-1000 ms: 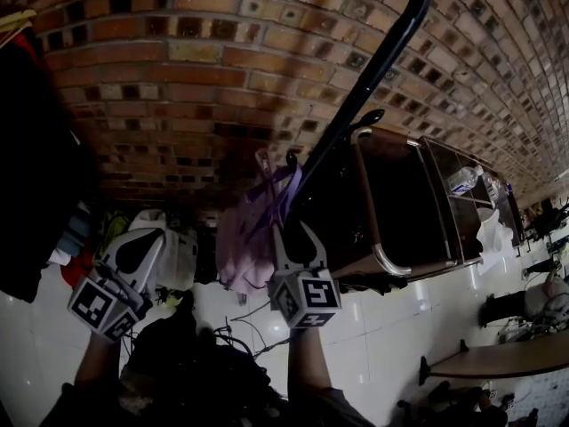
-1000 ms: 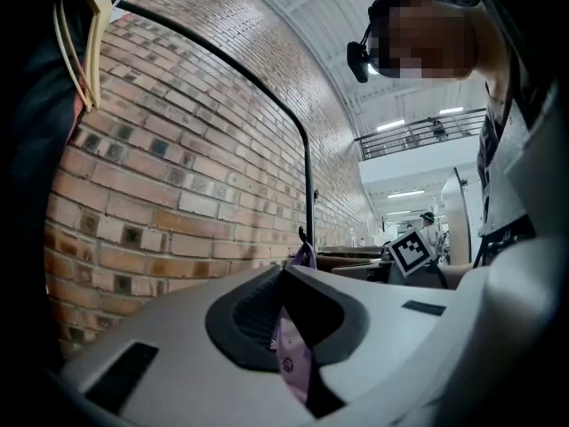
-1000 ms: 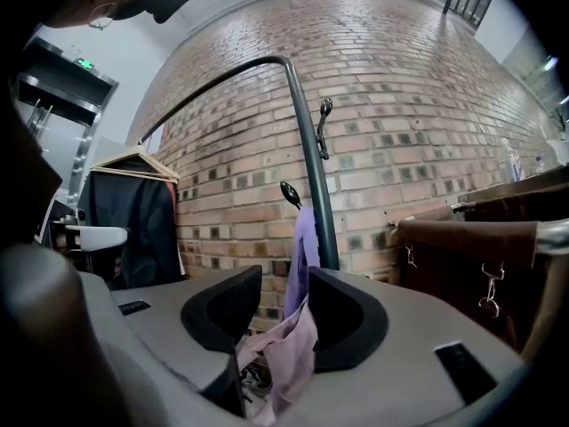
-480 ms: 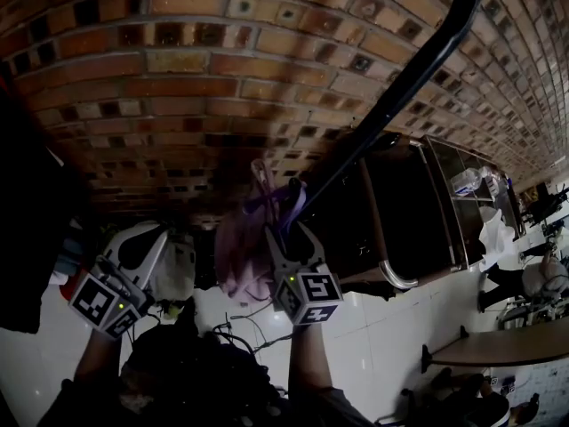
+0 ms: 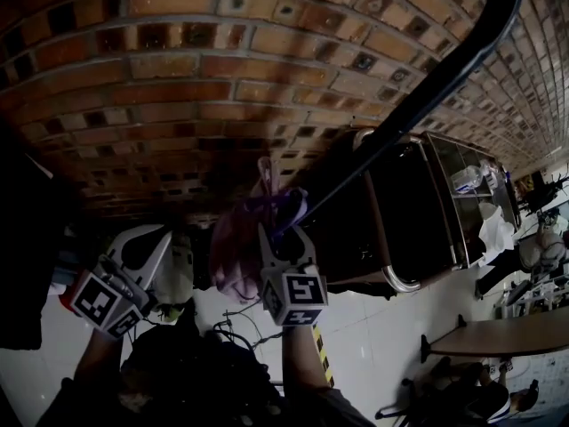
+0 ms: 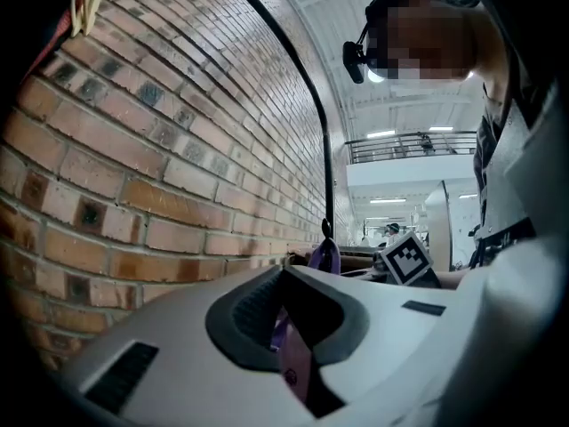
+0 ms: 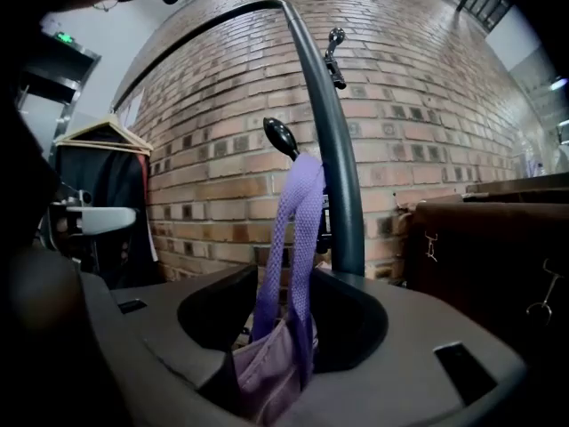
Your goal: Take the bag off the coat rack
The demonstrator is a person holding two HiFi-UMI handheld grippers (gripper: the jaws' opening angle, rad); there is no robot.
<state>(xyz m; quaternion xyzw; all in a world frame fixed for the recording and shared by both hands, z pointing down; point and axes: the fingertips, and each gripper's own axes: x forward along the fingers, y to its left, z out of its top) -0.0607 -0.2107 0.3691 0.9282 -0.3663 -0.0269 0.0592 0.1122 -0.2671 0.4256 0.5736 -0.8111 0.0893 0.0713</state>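
Observation:
A pinkish-purple bag (image 5: 233,256) hangs by its purple straps (image 5: 283,205) from a knobbed hook (image 7: 280,136) on the black coat rack pole (image 5: 418,96). My right gripper (image 5: 281,232) is raised to the straps just under the hook. In the right gripper view the straps (image 7: 298,221) run down between the jaws of that gripper (image 7: 286,269), and the bag's top (image 7: 267,372) lies deep in the throat. The jaws are closing, with a thin gap left at each pad. My left gripper (image 5: 164,236) hangs left of the bag, apart from it, tips together and holding nothing.
A brick wall (image 5: 178,105) stands right behind the rack. A brown cabinet (image 5: 400,212) is to the right and dark clothes (image 5: 27,238) hang at the left. Cables (image 5: 240,323) trail over the white tiled floor. A second hook (image 7: 333,43) sits higher on the pole (image 7: 333,149).
The head view has tilted upward along the wall. My right gripper has edged a little left and closer under the straps. The left gripper has barely moved, and the bag still hangs on the hook.

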